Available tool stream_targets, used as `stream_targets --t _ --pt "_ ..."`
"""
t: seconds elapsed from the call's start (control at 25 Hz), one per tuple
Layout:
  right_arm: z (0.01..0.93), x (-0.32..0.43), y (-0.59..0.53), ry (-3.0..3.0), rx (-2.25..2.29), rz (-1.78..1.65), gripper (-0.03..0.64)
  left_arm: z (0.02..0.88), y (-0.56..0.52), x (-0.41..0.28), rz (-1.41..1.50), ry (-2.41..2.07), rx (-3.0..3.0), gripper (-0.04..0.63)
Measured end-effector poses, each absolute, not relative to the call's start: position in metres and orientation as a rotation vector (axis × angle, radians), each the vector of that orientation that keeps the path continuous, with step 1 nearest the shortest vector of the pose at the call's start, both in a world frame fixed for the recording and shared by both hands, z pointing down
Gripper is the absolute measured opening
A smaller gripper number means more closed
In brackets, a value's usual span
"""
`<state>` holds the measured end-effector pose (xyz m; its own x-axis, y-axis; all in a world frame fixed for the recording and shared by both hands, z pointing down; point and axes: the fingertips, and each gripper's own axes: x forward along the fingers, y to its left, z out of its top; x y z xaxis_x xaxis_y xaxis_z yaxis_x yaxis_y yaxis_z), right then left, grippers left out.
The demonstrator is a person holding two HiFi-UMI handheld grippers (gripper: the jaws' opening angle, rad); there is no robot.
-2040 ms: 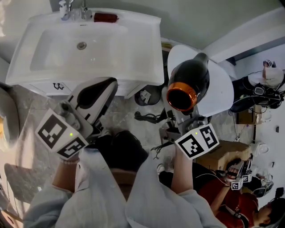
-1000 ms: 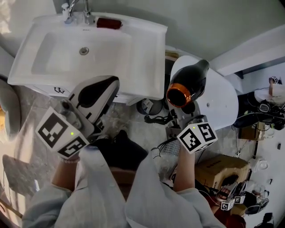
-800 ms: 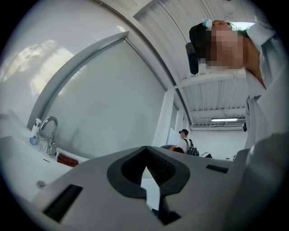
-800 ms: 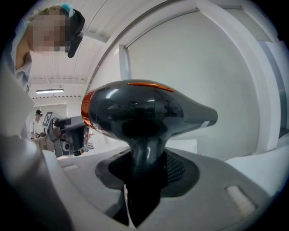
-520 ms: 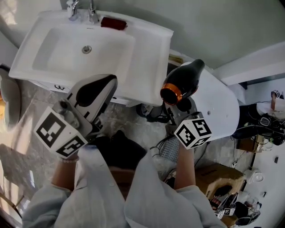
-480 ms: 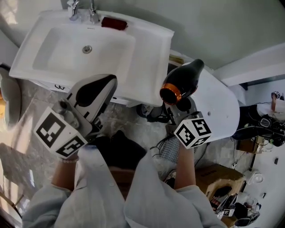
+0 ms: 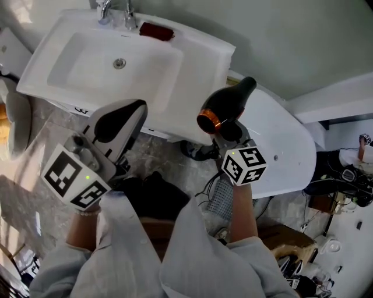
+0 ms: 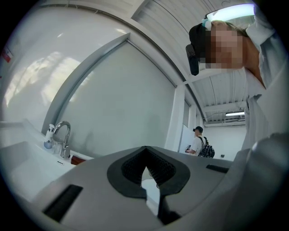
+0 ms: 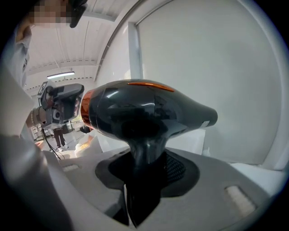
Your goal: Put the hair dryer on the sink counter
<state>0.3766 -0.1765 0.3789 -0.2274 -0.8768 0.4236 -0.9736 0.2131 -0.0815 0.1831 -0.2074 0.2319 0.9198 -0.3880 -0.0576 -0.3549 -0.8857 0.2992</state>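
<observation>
A black hair dryer (image 7: pixel 224 107) with an orange ring at its rear hangs in the air just off the right edge of the white sink (image 7: pixel 204 75). My right gripper (image 7: pixel 231 131) is shut on its handle. In the right gripper view the hair dryer (image 9: pixel 144 113) lies crosswise above the jaws, nozzle to the right, its handle clamped in my right gripper (image 9: pixel 144 169). My left gripper (image 7: pixel 129 110) hovers at the sink's front edge, tips together with nothing between them. The left gripper view shows my left gripper (image 8: pixel 145 155) aimed level over the basin.
A chrome faucet (image 7: pixel 116 9) and a red thing (image 7: pixel 156 31) sit at the sink's back rim. A white rounded surface (image 7: pixel 280 145) lies right of the hair dryer. Cables (image 7: pixel 198 152) lie on the floor under the sink's corner. A person with a backpack (image 8: pixel 198 142) stands far off.
My right gripper has carried the hair dryer left and down, from over the white rounded surface to the sink's right edge. The left gripper has barely shifted.
</observation>
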Motion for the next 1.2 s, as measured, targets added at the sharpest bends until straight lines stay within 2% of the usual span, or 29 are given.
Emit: stream_targets --t 1.2 --pt "0.522 0.364 -0.241 -1.979 1.313 0.597 0.158 0.243 -0.218 0.138 -0.114 -0.876 2.73 0.003"
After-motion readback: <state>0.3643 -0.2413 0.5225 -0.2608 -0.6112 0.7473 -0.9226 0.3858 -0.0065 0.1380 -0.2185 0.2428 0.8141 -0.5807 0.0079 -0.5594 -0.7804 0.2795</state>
